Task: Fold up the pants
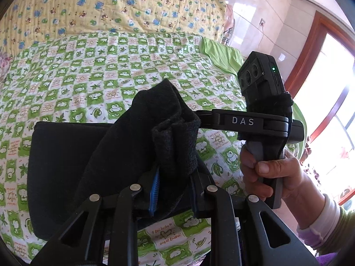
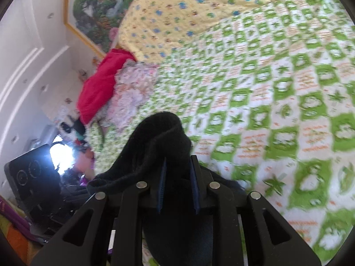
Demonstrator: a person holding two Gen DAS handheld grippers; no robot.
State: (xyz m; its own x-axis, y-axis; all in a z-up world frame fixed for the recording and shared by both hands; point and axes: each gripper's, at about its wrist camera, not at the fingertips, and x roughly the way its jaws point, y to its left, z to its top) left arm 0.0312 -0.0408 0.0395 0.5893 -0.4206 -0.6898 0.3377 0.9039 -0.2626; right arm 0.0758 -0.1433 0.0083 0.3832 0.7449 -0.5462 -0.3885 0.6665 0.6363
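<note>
Both grippers are angled down over the bed (image 1: pixel 88 71), and bunched black pants (image 1: pixel 137 133) are clamped in the left gripper (image 1: pixel 174 188) and the right gripper (image 2: pixel 178 177).

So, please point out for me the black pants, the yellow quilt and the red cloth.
black pants (image 1: pixel 66 161), left wrist view, on the flat folded part lying on the bed.
yellow quilt (image 1: pixel 111 6), left wrist view, on its printed top.
red cloth (image 2: pixel 99 86), right wrist view, on its middle.
</note>
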